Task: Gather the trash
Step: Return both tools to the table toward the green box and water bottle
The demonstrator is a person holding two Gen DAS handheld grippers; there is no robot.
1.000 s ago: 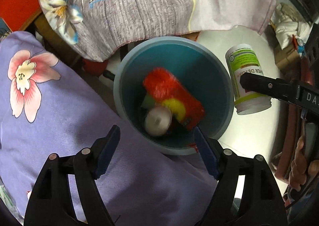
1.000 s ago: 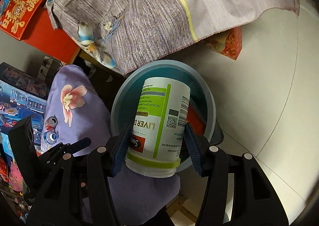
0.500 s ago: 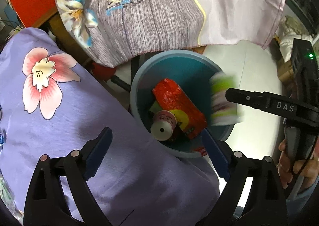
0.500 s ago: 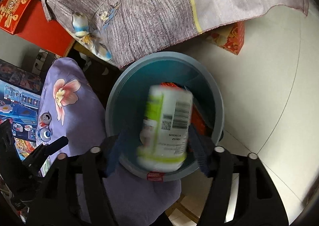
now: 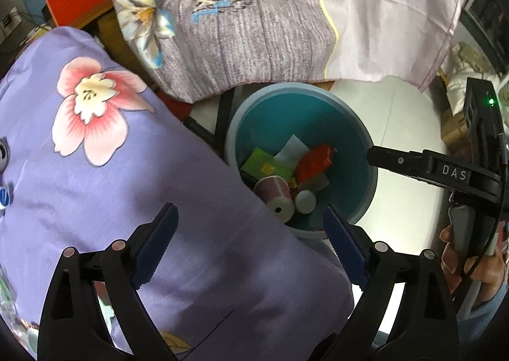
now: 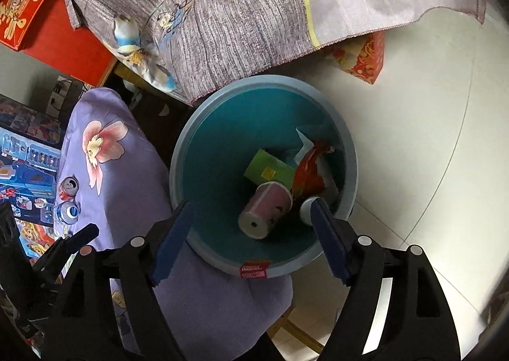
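Observation:
A blue-green trash bin stands on the floor by the table. Inside lie a pink cup, a green packet, a red wrapper and a white round end of something, partly hidden. My left gripper is open and empty above the purple cloth at the bin's near rim. My right gripper is open and empty over the bin; it shows in the left wrist view too.
A purple flowered cloth covers the table, with two drink cans on it. A grey cloth hangs behind the bin. A red box sits on the pale floor.
My right gripper opened and let go of the white and green bottle, which dropped into the bin. The trash inside shifted. My left gripper drew back over the purple cloth.

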